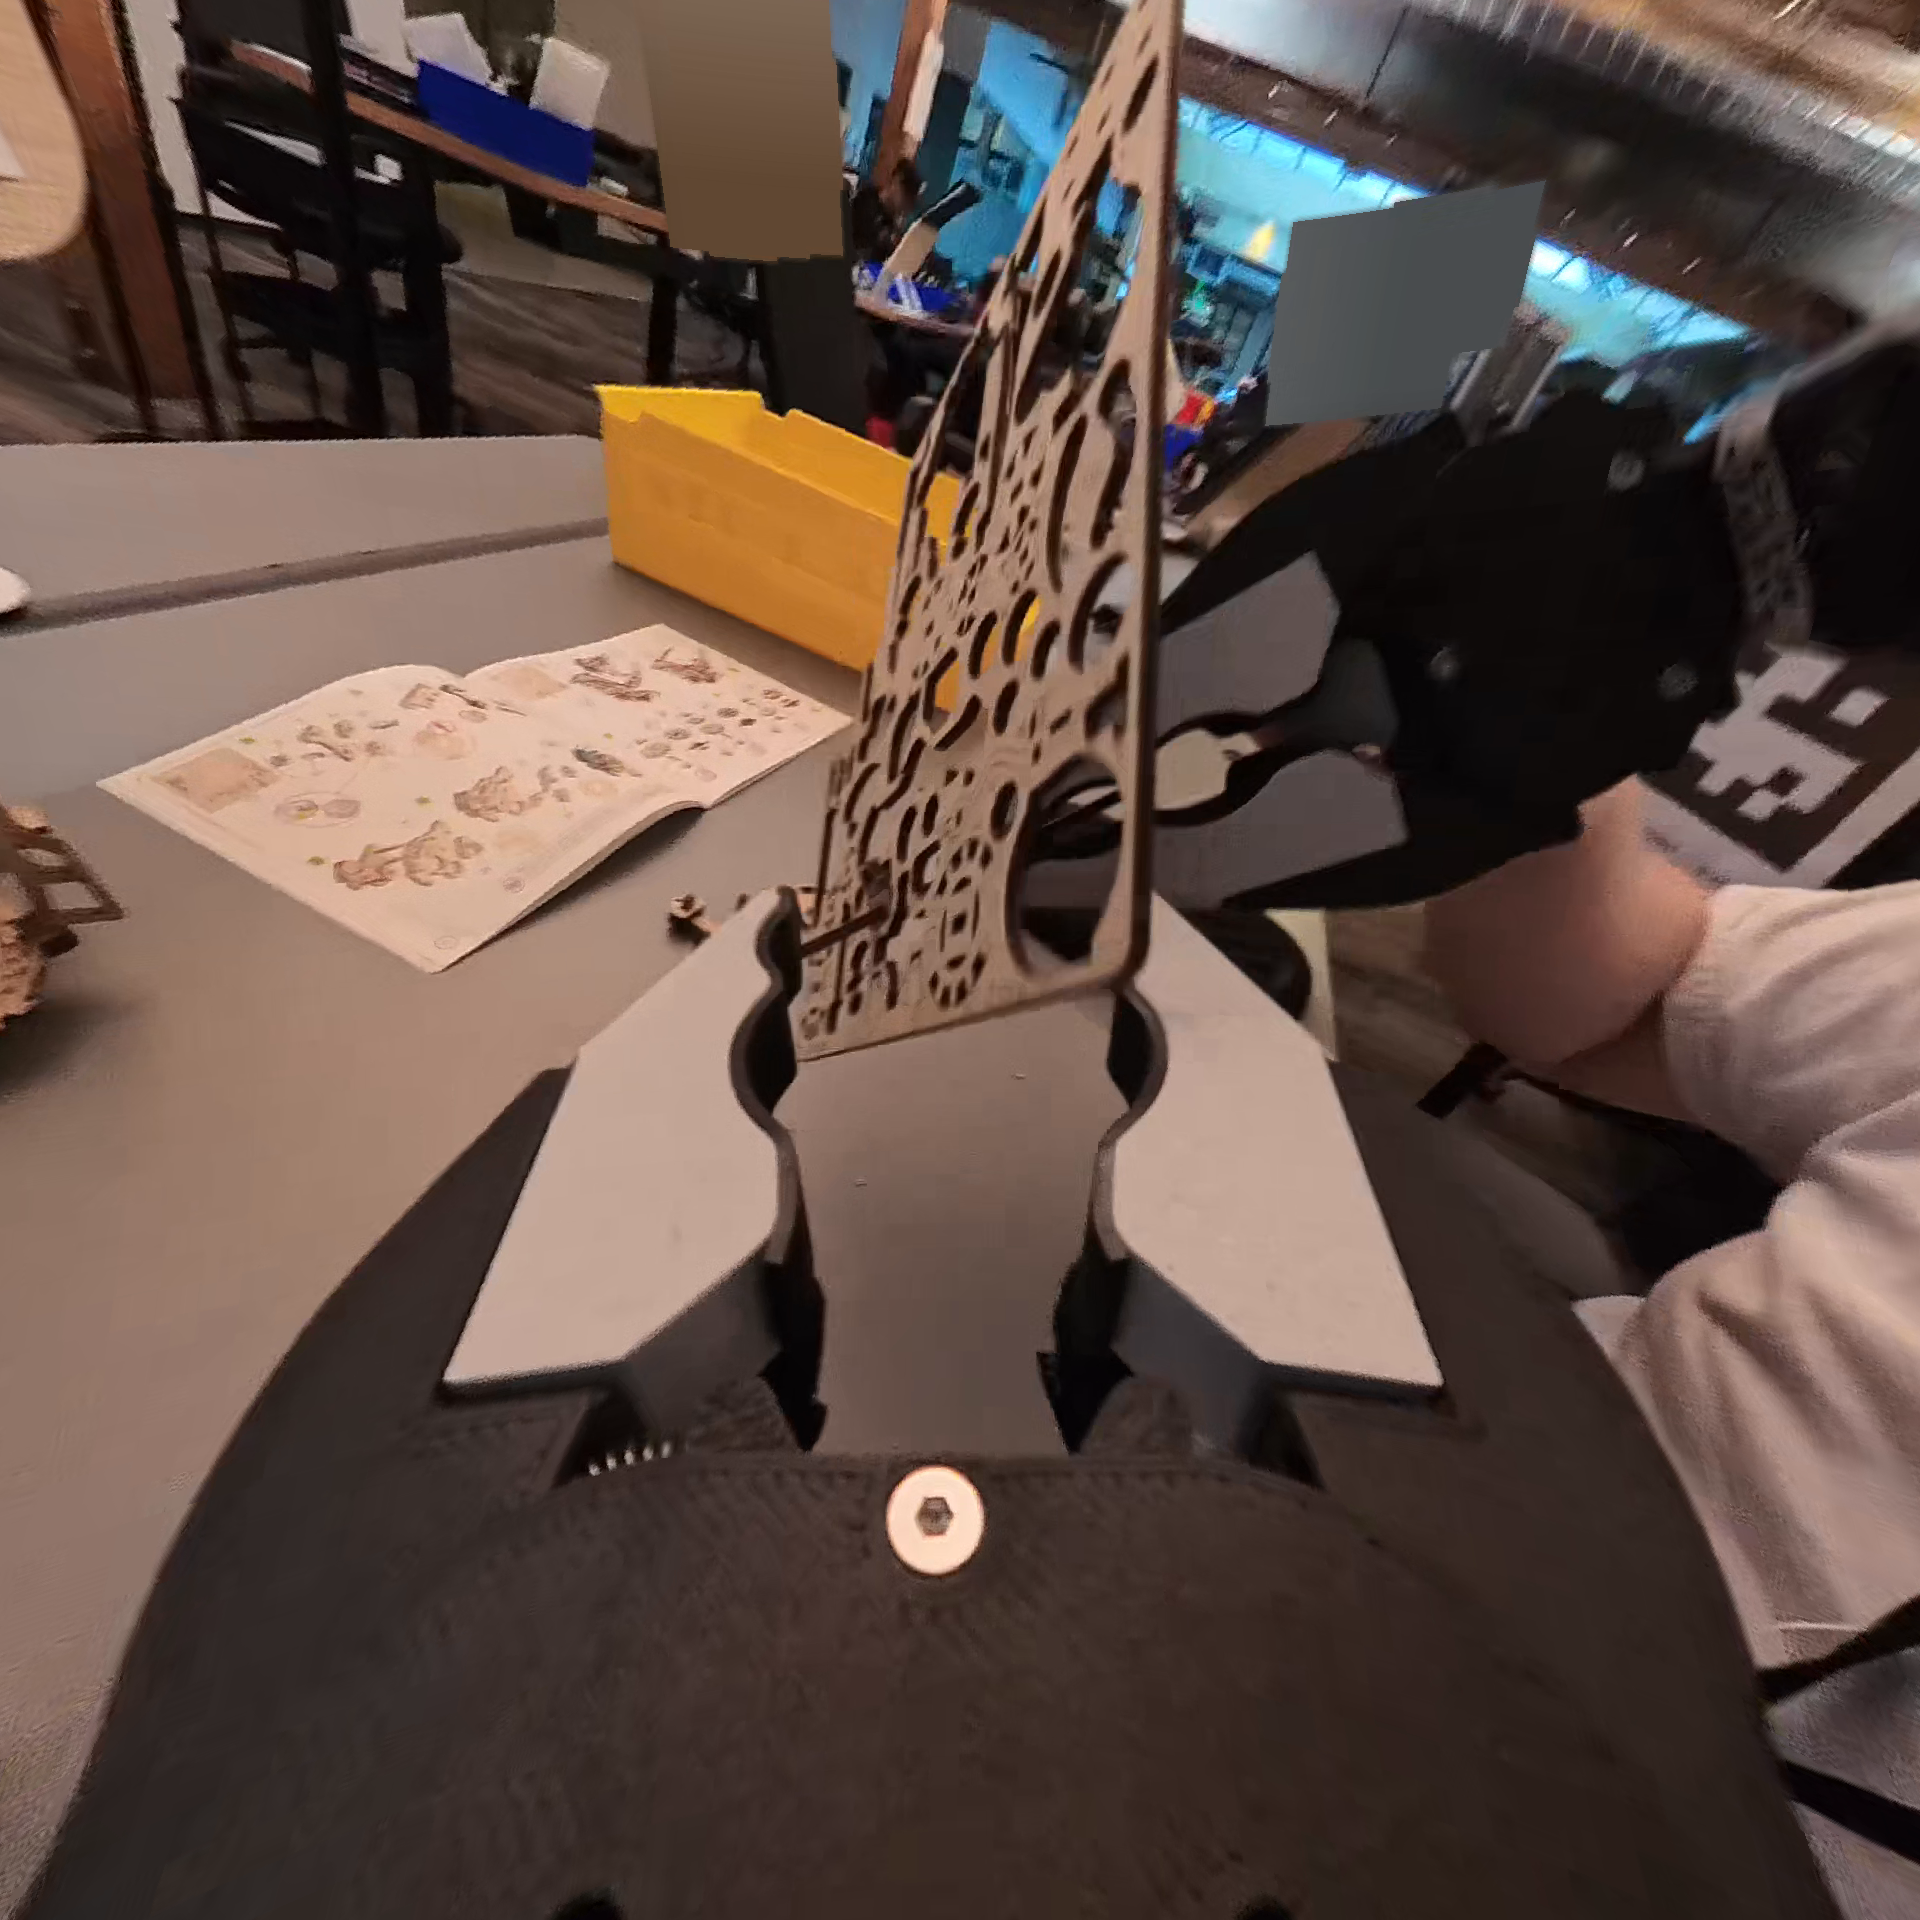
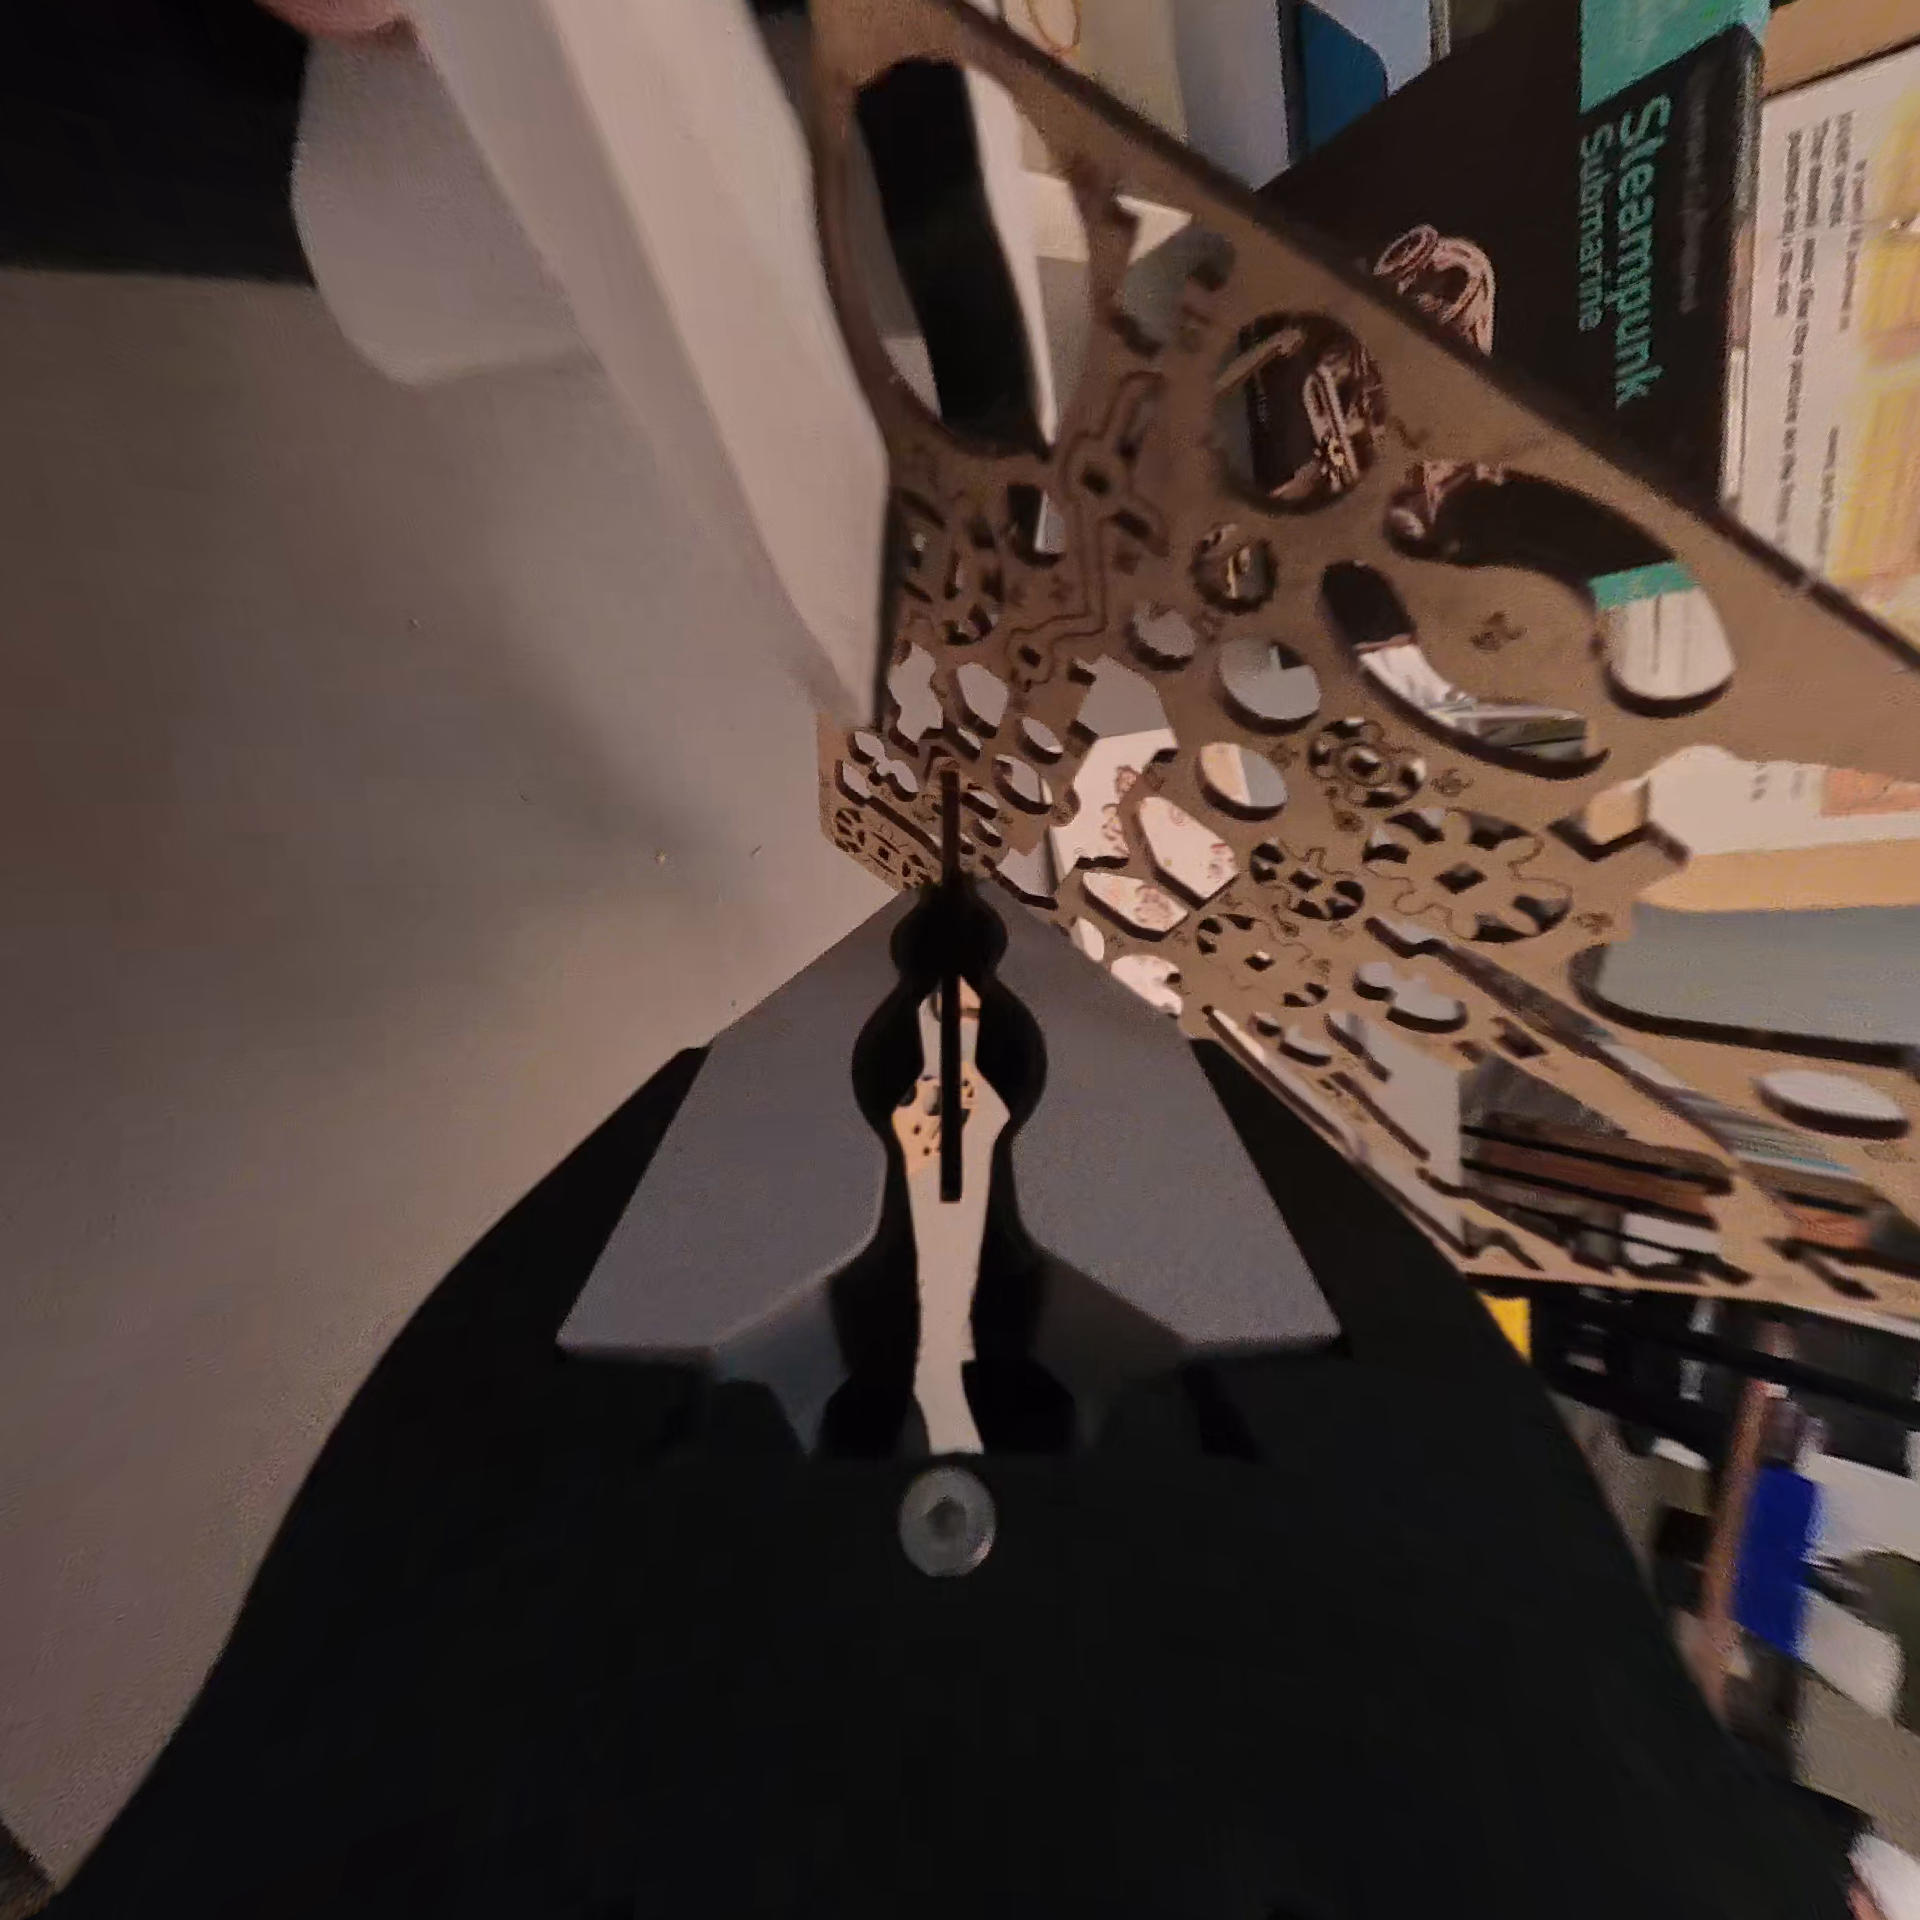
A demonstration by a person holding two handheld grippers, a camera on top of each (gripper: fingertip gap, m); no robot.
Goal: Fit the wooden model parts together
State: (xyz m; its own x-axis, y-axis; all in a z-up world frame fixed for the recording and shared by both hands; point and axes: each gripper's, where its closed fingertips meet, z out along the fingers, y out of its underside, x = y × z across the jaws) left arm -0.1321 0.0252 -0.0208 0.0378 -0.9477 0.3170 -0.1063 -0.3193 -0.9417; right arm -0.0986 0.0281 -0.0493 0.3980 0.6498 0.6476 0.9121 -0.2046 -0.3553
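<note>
The thin, pale-brown laser-cut wooden sheet point(image 1: 1023, 665), riddled with punched-out holes and half-loose gear shapes, stands nearly upright above the grey table point(image 1: 260, 1091), its lower edge caught between the tips of the left gripper point(image 1: 951, 961). That gripper's grey fingers point(image 1: 665, 1132) are spread fairly wide, with the sheet's bottom corners lodged against their inner faces, so the sheet is braced across the gap rather than squeezed flat.

From the other side, the right gripper point(image 2: 948, 914) has its jaws drawn almost together on a slim dark wooden stick point(image 2: 950, 997), which runs lengthwise through the narrow slot between them and pokes forward to the sheet point(image 2: 1299, 727) at its lower corner (whether the stick's tip is seated in a hole or only touching the surface is too blurred to tell). In the left wrist view the same gripper point(image 1: 1195, 727) shows as a black body behind the sheet, held by a person's forearm in a white sleeve point(image 1: 1766, 1143).

Farther out on the table lie an open instruction booklet point(image 1: 478, 779) with printed diagrams, a tiny loose wooden piece point(image 1: 686, 916) near the left fingertips, and a yellow plastic bin point(image 1: 769, 520) behind. At the far left edge sits part of a brown wooden assembly point(image 1: 42, 914).
</note>
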